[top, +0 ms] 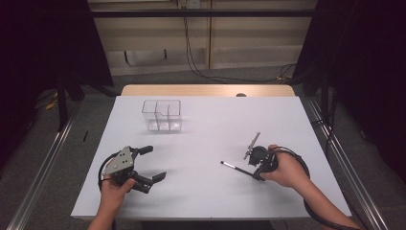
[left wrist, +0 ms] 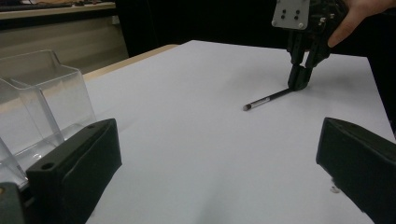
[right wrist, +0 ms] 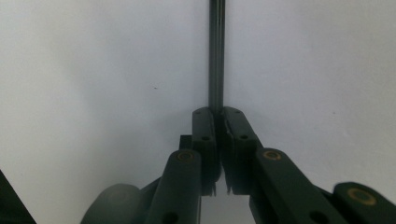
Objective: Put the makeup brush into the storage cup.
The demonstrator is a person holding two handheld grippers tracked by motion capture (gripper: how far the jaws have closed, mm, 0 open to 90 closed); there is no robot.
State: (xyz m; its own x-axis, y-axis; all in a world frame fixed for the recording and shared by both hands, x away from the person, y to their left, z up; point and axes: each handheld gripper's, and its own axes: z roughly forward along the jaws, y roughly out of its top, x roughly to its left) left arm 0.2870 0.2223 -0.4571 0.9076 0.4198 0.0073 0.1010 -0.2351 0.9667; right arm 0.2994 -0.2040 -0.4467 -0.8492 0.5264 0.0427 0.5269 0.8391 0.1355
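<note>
— Since our right gripper (right wrist: 218, 122) has its fingers (right wrist: 204, 128) clamped on one end of the pen (top: 234, 167), we read the low, tipped-down hold as a pinch made right at the tabletop (top: 210, 124); the far end of the pen looks to rest on the white surface.

— Agreed. Gripping the end leaves the long shaft free, which we judge would suit dropping it upright into something narrow. And our left gripper (top: 152, 164)?

— Its fingers (left wrist: 74, 172) stand wide apart with nothing between them, parked near the front left edge, well apart from the pen.

— Further out, we see the clear divided container (top: 162, 115) toward the back left, seemingly empty.

— Between the pen and that container we find bare tabletop, so nothing blocks the way. Only the right cable (top: 306, 201) trails by our forearm.
</note>
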